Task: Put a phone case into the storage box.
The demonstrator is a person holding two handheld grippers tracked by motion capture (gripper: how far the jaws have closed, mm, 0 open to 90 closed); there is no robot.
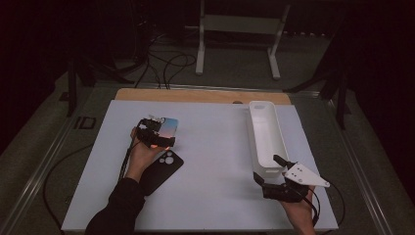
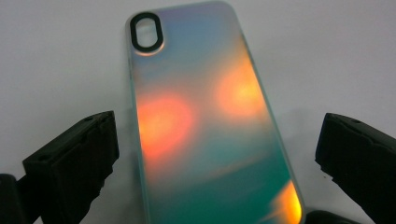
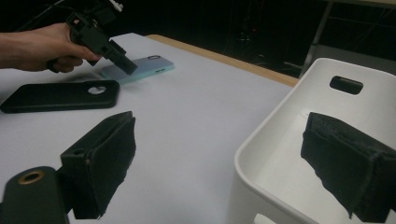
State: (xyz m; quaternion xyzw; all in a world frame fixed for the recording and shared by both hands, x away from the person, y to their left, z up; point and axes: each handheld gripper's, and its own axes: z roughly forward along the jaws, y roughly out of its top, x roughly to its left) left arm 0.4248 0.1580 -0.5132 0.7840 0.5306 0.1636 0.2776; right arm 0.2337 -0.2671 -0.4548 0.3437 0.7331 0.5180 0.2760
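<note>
The left hand-held gripper (image 2: pixel 205 154) hangs spread over the iridescent phone case (image 2: pixel 210 126) lying flat on the bench (image 1: pixel 220 161), not yet gripped. The right hand-held gripper (image 3: pixel 224 163) waits spread at the empty white bin (image 3: pixel 289 158). Both that case and the black case (image 1: pixel 164 169) seemingly remain to be binned.

Two phone cases: iridescent case (image 1: pixel 165 128), black case (image 1: pixel 161 171); one white bin (image 1: pixel 266 137).

The glossy iridescent plastic phone case (image 2: pixel 210 126) reflects orange glows, the black phone case (image 3: pixel 60 95) looks matt, the long white plastic bin (image 1: pixel 266 139) smooth, and the white tabletop (image 1: pixel 215 161) matt with a wooden edge.
</note>
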